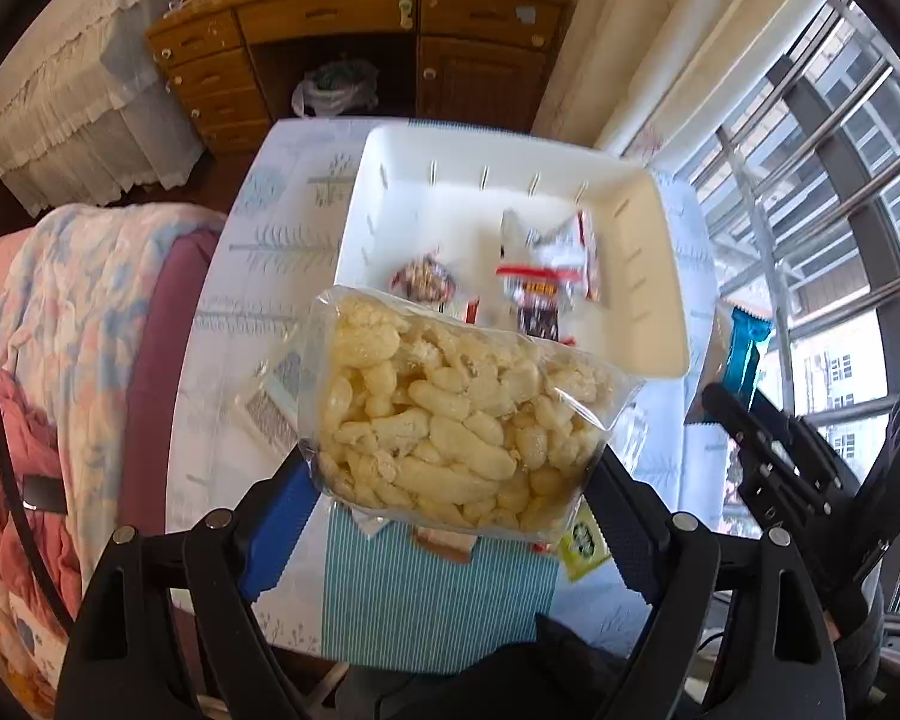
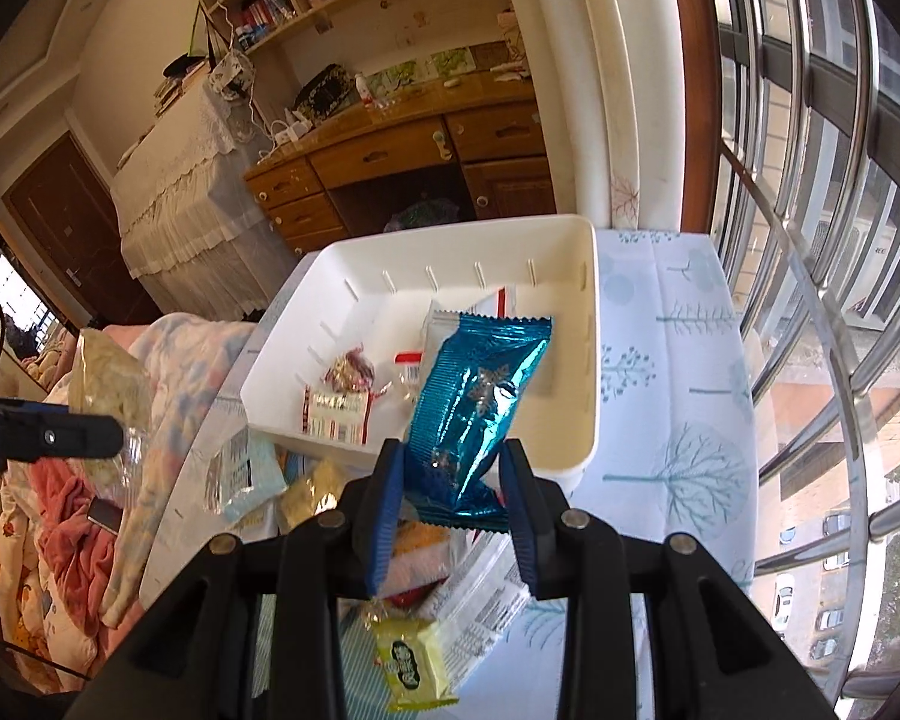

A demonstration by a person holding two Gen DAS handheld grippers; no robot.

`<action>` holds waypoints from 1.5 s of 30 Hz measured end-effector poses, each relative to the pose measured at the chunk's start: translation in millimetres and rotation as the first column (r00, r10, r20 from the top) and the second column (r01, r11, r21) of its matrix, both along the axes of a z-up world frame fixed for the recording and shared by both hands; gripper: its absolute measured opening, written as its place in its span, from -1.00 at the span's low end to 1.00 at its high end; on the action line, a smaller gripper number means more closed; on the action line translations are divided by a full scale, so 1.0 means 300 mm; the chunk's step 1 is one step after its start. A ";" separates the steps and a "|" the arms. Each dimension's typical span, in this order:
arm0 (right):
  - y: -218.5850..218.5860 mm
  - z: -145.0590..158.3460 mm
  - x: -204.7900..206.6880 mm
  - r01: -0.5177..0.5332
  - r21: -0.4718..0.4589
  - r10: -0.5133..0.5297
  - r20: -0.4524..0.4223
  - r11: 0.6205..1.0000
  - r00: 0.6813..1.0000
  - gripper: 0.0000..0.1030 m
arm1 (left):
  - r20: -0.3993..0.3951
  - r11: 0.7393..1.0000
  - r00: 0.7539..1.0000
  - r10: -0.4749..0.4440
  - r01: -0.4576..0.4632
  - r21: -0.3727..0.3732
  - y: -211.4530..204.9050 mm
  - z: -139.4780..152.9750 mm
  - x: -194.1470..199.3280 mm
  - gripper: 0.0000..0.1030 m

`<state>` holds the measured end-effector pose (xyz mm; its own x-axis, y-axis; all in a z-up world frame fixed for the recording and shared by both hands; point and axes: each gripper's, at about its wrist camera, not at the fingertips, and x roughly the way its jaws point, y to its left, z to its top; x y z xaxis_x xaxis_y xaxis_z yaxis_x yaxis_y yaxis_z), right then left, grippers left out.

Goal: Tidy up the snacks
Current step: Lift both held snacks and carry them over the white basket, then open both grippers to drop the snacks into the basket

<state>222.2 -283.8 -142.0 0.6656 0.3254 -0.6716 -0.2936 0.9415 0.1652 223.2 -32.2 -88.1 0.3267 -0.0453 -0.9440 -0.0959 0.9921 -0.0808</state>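
My left gripper is shut on a wide clear bag of pale puffed snacks, held in the air in front of the white bin. My right gripper is shut on a shiny blue foil snack packet, lifted just before the white bin. The bin holds a few small wrapped snacks. The right gripper with its blue packet shows at the right edge of the left wrist view. The puffed bag shows at the left of the right wrist view.
More snack packets lie on the patterned tablecloth below the grippers, among them a yellow-green candy and a teal striped pack. A quilt-covered seat stands left of the table, a barred window on the right, and a wooden desk behind.
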 end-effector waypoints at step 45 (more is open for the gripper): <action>0.029 -0.055 0.124 0.039 0.030 -0.040 0.029 0.999 0.999 0.43 | 0.374 0.986 0.927 0.036 0.028 -0.165 0.040 -0.130 0.158 0.96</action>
<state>259.3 -275.2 -158.5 0.6979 0.3179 -0.6418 -0.2615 0.9473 0.1849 270.4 -20.4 -127.1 0.6551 -0.1869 -0.7321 -0.0306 0.9615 -0.2729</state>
